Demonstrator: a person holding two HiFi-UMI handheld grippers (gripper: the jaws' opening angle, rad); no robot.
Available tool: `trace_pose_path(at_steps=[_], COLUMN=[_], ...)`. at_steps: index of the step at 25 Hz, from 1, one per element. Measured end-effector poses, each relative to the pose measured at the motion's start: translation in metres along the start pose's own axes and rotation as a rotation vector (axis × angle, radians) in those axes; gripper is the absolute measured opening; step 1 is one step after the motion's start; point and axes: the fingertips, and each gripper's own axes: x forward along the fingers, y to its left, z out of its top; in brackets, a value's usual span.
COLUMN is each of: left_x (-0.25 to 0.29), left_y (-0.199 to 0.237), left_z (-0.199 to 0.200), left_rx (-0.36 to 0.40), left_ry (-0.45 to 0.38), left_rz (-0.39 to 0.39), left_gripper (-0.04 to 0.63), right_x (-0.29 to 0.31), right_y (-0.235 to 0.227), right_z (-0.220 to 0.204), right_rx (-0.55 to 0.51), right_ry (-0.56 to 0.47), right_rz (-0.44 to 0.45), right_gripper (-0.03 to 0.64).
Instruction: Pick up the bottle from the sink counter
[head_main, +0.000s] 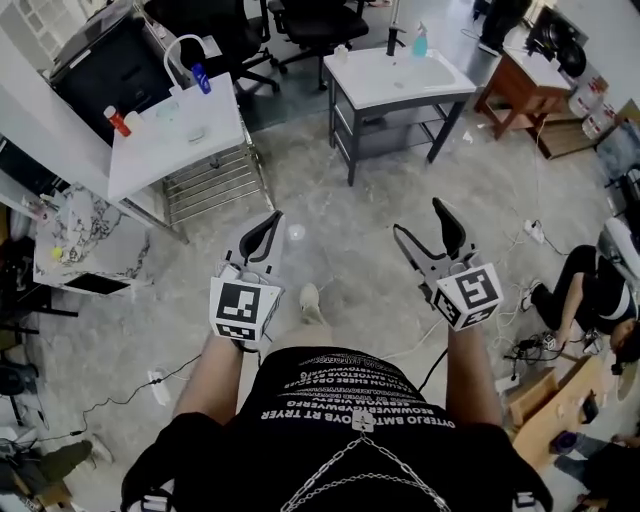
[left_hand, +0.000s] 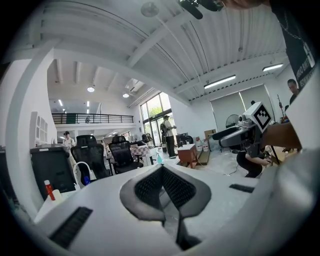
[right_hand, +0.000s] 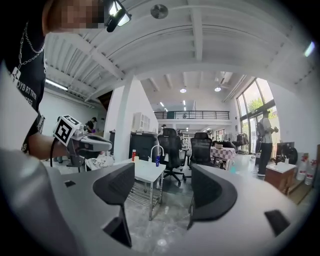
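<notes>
Small blue-green bottle (head_main: 420, 41), clear-looking with a thin top, standing up at the back of the far sink counter (head_main: 400, 88), just beside a dark tap (head_main: 392, 40). Well apart from both grippers, across the grey floor.

Second bottle too: a red bottle (head_main: 117, 121) with a white top, on the near white counter (head_main: 170, 150) at the left, the one with a curved white tap (head_main: 183, 42). Cannot tell which bottle is the wanted one.

Left gripper (head_main: 268, 228): fingers shut tight, tips touching, nothing held. Same in the left gripper view (left_hand: 162, 169).

Right gripper (head_main: 420, 222): fingers wide apart, nothing between them but floor and air. Same in the right gripper view (right_hand: 162, 187).

Only in the head view: both counters from above, a black shirt with white print and a chain, cables on the floor, a person sitting low at the right (head_main: 590, 290).

Only in the gripper views: the high ribbed ceiling, the tall windows, a balcony rail and a person standing by the windows (left_hand: 169, 135). Red bottle clear in the right gripper view (right_hand: 133, 154); blue-green bottle tiny in the left gripper view (left_hand: 159, 159).

Counted: two grippers, two bottles, two counters, two taps, two black chairs (right_hand: 172, 150) in the right gripper view.
</notes>
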Motion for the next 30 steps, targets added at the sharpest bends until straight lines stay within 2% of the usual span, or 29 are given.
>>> trace_pose_path(at_steps=[4, 9, 11, 15, 22, 30], left_x=[0.036, 0.077, 0.089, 0.117, 0.151, 0.198], left_y=[0.013, 0.059, 0.079, 0.123, 0.183, 0.218], left_z=[-0.004, -0.005, -0.003, -0.009, -0.017, -0.012], left_rx=[-0.044, -0.067, -0.053, -0.032, -0.095, -0.053], left_ry=[-0.016, -0.023, -0.028, -0.030, -0.032, -0.048], left_rz=[-0.048, -0.078, -0.088, -0.074, -0.069, -0.099], left_gripper=[0.005, 0.005, 0.005, 0.006, 0.006, 0.005], right_x=[0.026, 0.078, 0.100, 0.156, 0.233, 0.280], right_y=[-0.021, -0.051, -0.056, -0.062, -0.066, -0.095], right_z=[0.002, 0.014, 0.020, 0.029, 0.048, 0.047], right_rx=[0.005, 0.011, 0.016, 0.008, -0.022, 0.000], right_ry=[0.008, 0.000, -0.005, 0.010, 0.033, 0.016], right_rz=[-0.021, -0.072, -0.074, -0.058, -0.032, -0.077], right_gripper=[0.354, 0.356, 0.356, 0.356, 0.356, 0.356])
